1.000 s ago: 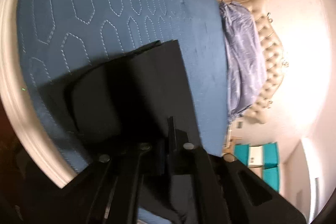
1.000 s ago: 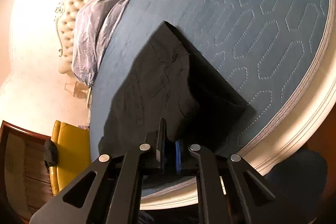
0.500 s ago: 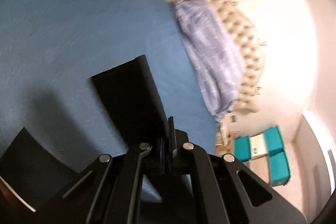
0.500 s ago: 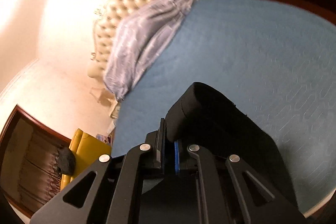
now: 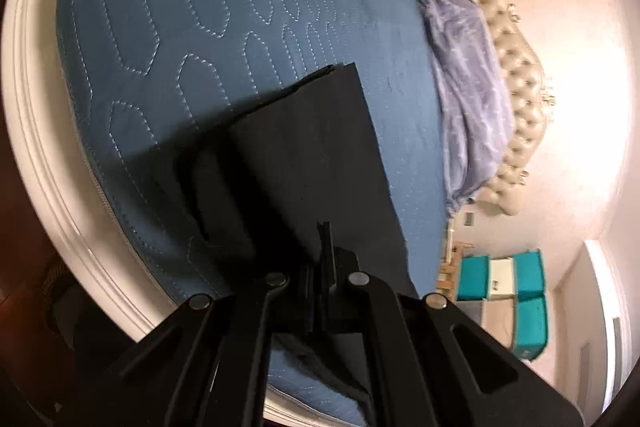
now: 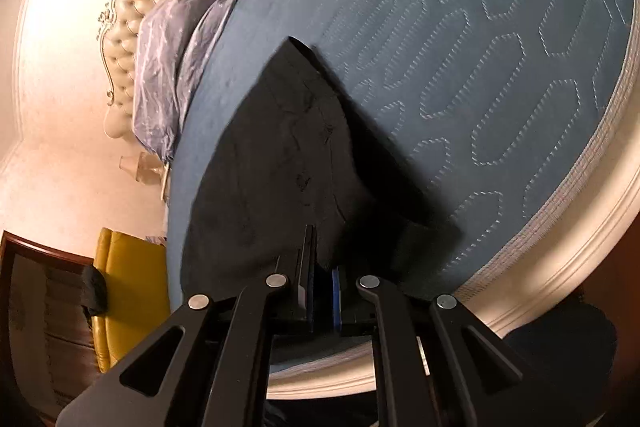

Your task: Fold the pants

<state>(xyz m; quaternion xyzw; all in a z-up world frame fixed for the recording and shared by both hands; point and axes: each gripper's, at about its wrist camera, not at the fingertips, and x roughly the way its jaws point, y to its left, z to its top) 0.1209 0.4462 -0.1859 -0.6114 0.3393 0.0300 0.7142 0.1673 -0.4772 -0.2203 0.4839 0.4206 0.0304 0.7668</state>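
In the left wrist view, the left gripper (image 5: 325, 259) has its two black fingers pressed together on the near edge of the black fabric pants (image 5: 304, 147), which run away ahead of the fingertips across the blue quilted bedspread (image 5: 200, 7). The long axis of the pants points forward and slightly leftward from the fingers, ending in a squared far edge; a doubled, rolled layer lies to the left of the fingers. Pinching the edge likely keeps the layers aligned while the fold is set down. Beyond the cloth to the right lie a crumpled lavender sheet (image 5: 468, 87) and a cream tufted headboard (image 5: 516, 95). In the right wrist view, the right gripper (image 6: 322, 283) is likewise clamped on the near hem of the pants (image 6: 272, 167), dark cloth sandwiched between the blue-lined pads. Here the garment stretches ahead and narrows to a far corner, with a thicker folded flap just right of the fingers. Holding both near corners probably lets the person drag the fold square.
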